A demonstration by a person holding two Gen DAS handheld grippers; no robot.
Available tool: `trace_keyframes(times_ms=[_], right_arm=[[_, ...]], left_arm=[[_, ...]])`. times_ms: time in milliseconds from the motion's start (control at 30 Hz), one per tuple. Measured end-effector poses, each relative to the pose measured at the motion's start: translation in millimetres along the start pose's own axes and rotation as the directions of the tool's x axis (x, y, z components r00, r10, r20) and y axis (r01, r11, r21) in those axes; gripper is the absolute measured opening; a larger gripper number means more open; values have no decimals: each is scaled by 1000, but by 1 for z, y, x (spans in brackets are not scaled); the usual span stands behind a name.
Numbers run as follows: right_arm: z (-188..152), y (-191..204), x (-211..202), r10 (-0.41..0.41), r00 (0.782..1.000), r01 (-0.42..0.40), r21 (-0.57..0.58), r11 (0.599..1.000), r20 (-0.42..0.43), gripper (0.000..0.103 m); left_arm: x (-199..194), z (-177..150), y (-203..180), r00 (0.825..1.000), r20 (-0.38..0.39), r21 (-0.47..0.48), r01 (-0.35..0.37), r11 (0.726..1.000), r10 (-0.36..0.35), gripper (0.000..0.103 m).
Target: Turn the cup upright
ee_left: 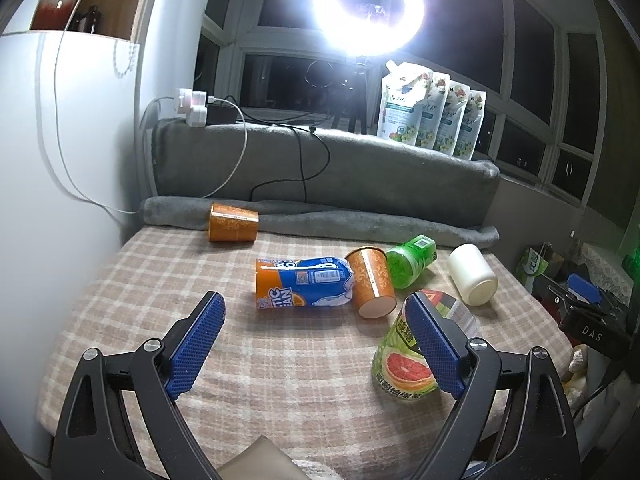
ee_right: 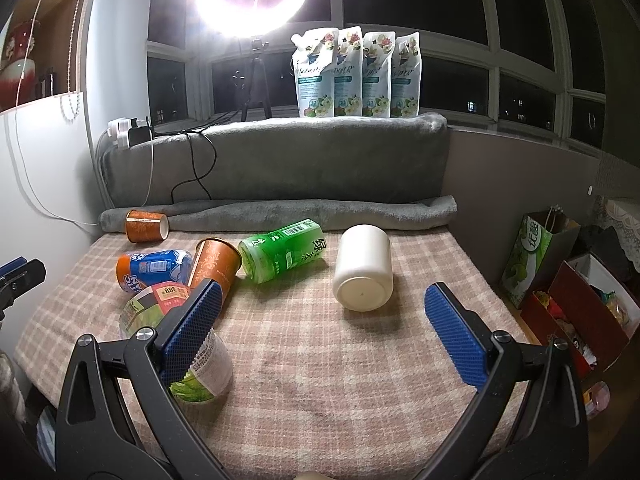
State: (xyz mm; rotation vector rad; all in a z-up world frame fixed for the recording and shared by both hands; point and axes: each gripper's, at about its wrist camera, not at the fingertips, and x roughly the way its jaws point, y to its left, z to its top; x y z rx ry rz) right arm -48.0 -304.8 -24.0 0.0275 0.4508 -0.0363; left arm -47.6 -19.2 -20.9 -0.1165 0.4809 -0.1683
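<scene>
Both the left gripper [ee_left: 316,340] and right gripper [ee_right: 320,320] gape wide, empty; the white cup [ee_right: 363,268], lying mid-table, may roll off sideways if nudged.

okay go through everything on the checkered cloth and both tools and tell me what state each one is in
White cup: on its side, base toward camera.
Near orange paper cup: tipped over, leaning on the blue-orange bottle.
Far orange paper cup: on its side by the grey roll.
Blue-orange bottle: lying down.
Green bottle: lying down.
Grapefruit bottle: lying down.
Left tool: open, empty.
Right tool: open, empty.
Ring light: on.
</scene>
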Motion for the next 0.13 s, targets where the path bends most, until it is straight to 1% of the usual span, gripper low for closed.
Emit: trace_keyframes(times_ms=[133], right_arm=[[-1, 1, 0, 2, 1000, -2, -2, 1000, 1, 103]], left_arm=[[0, 0, 1, 1000, 5, 3, -3, 1000, 3, 92]])
